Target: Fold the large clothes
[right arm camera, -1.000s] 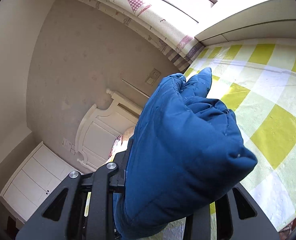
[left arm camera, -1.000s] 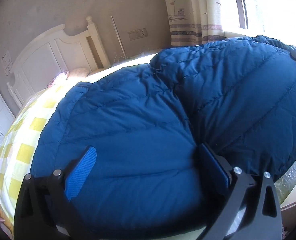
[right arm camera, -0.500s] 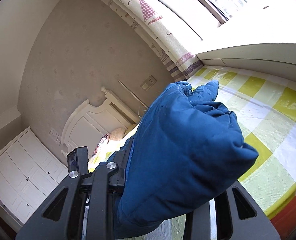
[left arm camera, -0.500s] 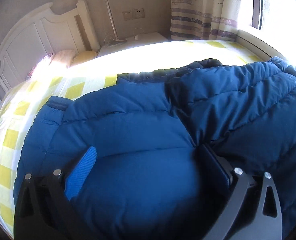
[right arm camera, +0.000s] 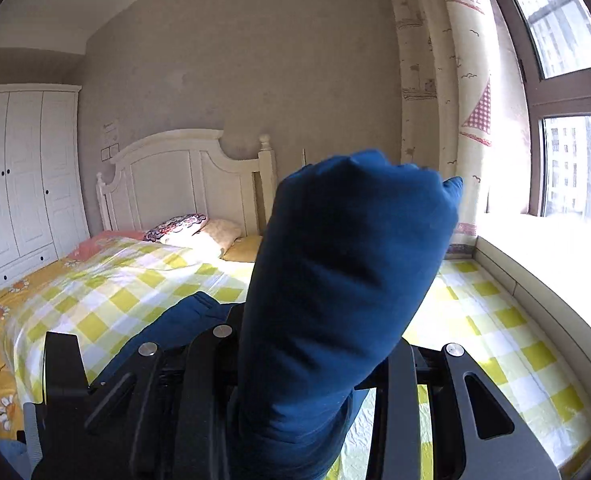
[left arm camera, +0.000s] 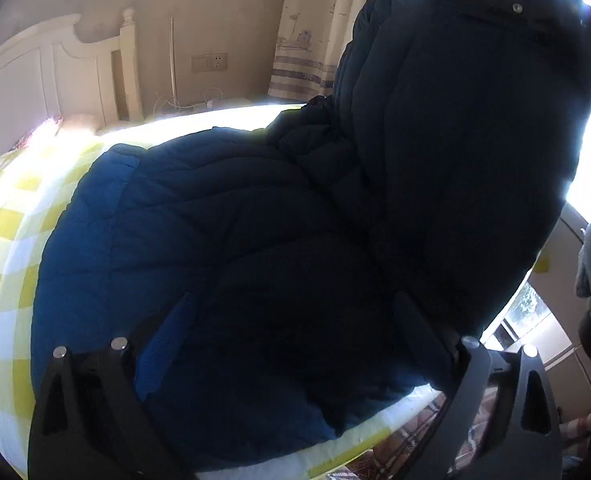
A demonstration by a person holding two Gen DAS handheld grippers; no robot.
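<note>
— Two grippers, both on the blue down jacket (left arm camera: pixel 255 220)?

— Yes. The left gripper (left arm camera: pixel 291 320) has its fingers spread wide with a thick fold of padding bulging between them, pressing into it from both sides, so it grasps the jacket. The right gripper (right arm camera: pixel 311 360) is clenched on a bunched end of the jacket (right arm camera: pixel 335 280), which rises from between its fingers like a fist.

— Where does the jacket lie?

— Its lower part rests on the bed (left arm camera: pixel 11 240), on the yellow-and-white checked sheet, near the foot edge. The part on the right is lifted up, dark against the bright window (left arm camera: pixel 587 160).

— And farther off?

— Pillows (right arm camera: pixel 199 228) at the white headboard (right arm camera: pixel 183 176), a white wardrobe (right arm camera: pixel 23 180) to the left of it, and a patterned curtain (right arm camera: pixel 447 80) beside the window.
</note>
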